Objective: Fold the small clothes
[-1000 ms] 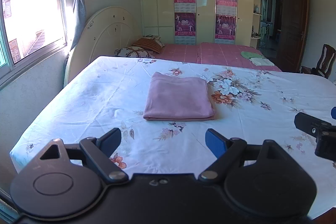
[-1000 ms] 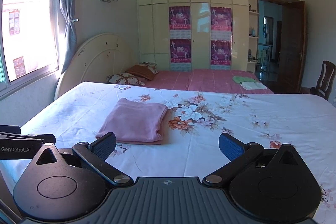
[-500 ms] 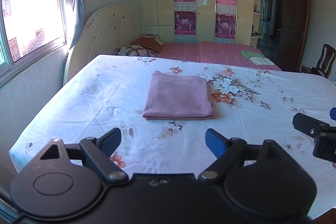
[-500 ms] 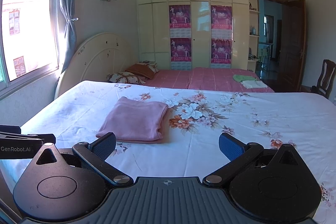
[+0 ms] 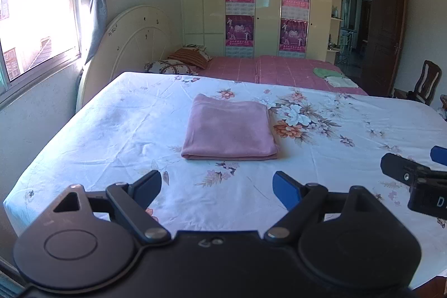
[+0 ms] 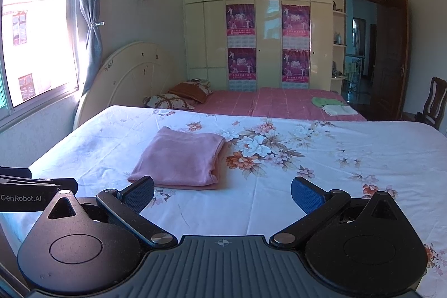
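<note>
The pink folded cloth (image 5: 229, 127) looks soft and light; its near folded edge suits pinching. Both grippers' jaws stand released.

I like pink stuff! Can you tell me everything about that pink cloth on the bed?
The pink cloth is soft and fuzzy-looking, like fleece. It is folded into a neat, flat rectangle, with stacked layers showing along its near edge and its right side. It lies on the flowery white sheet, next to a big printed flower. Nothing else touches it: both grippers, left and right, are open and short of it.
</note>
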Demonstrator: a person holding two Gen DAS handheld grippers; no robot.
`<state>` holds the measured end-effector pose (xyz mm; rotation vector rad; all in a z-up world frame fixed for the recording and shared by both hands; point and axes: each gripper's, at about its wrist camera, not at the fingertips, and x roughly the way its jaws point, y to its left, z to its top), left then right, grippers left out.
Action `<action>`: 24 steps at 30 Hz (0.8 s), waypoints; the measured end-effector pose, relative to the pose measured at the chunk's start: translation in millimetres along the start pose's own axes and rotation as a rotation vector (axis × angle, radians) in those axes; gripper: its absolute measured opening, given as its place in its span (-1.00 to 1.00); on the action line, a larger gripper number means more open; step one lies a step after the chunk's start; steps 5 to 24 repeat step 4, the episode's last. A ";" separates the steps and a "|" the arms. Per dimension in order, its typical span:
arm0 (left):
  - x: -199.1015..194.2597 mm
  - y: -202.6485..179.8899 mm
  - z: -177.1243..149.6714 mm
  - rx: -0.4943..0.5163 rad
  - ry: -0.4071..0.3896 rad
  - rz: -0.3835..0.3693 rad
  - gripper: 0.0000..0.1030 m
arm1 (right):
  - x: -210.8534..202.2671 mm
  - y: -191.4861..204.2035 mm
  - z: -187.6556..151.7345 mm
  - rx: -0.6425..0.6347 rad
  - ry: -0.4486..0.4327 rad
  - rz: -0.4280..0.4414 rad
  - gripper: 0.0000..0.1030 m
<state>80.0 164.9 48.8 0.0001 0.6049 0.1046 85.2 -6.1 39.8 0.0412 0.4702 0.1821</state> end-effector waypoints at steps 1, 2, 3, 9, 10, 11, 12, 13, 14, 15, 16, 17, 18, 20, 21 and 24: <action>-0.6 3.3 -1.3 -0.015 -0.022 -0.025 0.64 | 1.6 -0.7 -0.1 0.002 0.003 0.000 1.00; 0.1 6.7 -2.0 -0.038 -0.035 -0.052 0.64 | 3.1 -1.2 -0.3 0.003 0.007 0.000 1.00; 1.9 9.0 -1.7 -0.059 -0.034 -0.070 0.64 | 5.5 -1.7 0.1 0.002 0.011 -0.001 1.00; 6.5 10.7 0.3 -0.069 -0.022 -0.069 0.64 | 7.5 -1.7 -0.4 0.002 0.015 -0.004 1.00; 6.5 10.7 0.3 -0.069 -0.022 -0.069 0.64 | 7.5 -1.7 -0.4 0.002 0.015 -0.004 1.00; 6.5 10.7 0.3 -0.069 -0.022 -0.069 0.64 | 7.5 -1.7 -0.4 0.002 0.015 -0.004 1.00; 6.5 10.7 0.3 -0.069 -0.022 -0.069 0.64 | 7.5 -1.7 -0.4 0.002 0.015 -0.004 1.00; 6.5 10.7 0.3 -0.069 -0.022 -0.069 0.64 | 7.5 -1.7 -0.4 0.002 0.015 -0.004 1.00; 6.5 10.7 0.3 -0.069 -0.022 -0.069 0.64 | 7.5 -1.7 -0.4 0.002 0.015 -0.004 1.00; 6.5 10.7 0.3 -0.069 -0.022 -0.069 0.64 | 7.5 -1.7 -0.4 0.002 0.015 -0.004 1.00; 6.5 10.7 0.3 -0.069 -0.022 -0.069 0.64 | 7.5 -1.7 -0.4 0.002 0.015 -0.004 1.00; 6.5 10.7 0.3 -0.069 -0.022 -0.069 0.64 | 7.5 -1.7 -0.4 0.002 0.015 -0.004 1.00; 6.5 10.7 0.3 -0.069 -0.022 -0.069 0.64 | 7.5 -1.7 -0.4 0.002 0.015 -0.004 1.00; 6.5 10.7 0.3 -0.069 -0.022 -0.069 0.64 | 7.5 -1.7 -0.4 0.002 0.015 -0.004 1.00; 6.5 10.7 0.3 -0.069 -0.022 -0.069 0.64 | 7.5 -1.7 -0.4 0.002 0.015 -0.004 1.00; 6.5 10.7 0.3 -0.069 -0.022 -0.069 0.64 | 7.5 -1.7 -0.4 0.002 0.015 -0.004 1.00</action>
